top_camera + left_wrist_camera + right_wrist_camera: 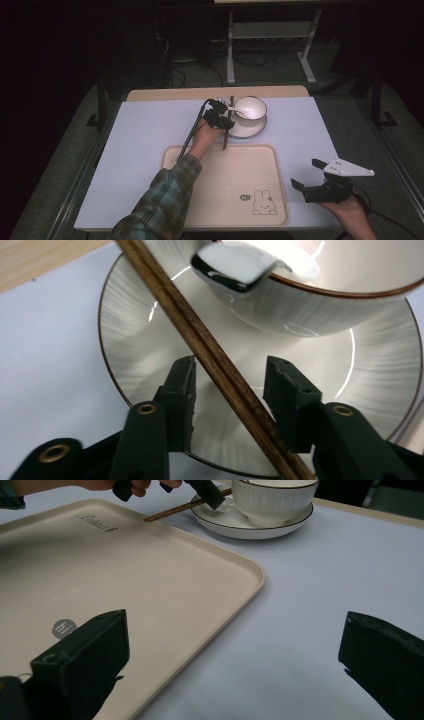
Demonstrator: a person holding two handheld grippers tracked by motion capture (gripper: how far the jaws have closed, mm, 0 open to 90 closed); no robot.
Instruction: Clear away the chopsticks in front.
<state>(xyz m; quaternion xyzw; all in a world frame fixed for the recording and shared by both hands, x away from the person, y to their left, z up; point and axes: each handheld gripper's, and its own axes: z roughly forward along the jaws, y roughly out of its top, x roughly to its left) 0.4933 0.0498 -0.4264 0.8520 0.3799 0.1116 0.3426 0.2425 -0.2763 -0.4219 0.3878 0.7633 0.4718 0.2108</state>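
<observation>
A pair of dark wooden chopsticks (226, 131) leans on the rim of a white plate (255, 130), its near end reaching the beige tray (225, 200). A white bowl (251, 107) stands on the plate with a white spoon (235, 111) in it. My left gripper (224, 114) is open at the plate's left edge. In the left gripper view its jaws straddle the chopsticks (210, 350), above the plate (140, 335), near the bowl (320, 300) and spoon handle (232, 265). My right gripper (305, 173) stands open over the table, right of the tray, with nothing between its fingers.
The tray (125, 580) bears a rabbit drawing (263, 202) near its front right corner. The right gripper (232, 625) view shows the tray's corner, the plate (250, 527), the bowl (272, 497) and the chopsticks (185, 506). The pale table (145, 130) has a wooden far edge.
</observation>
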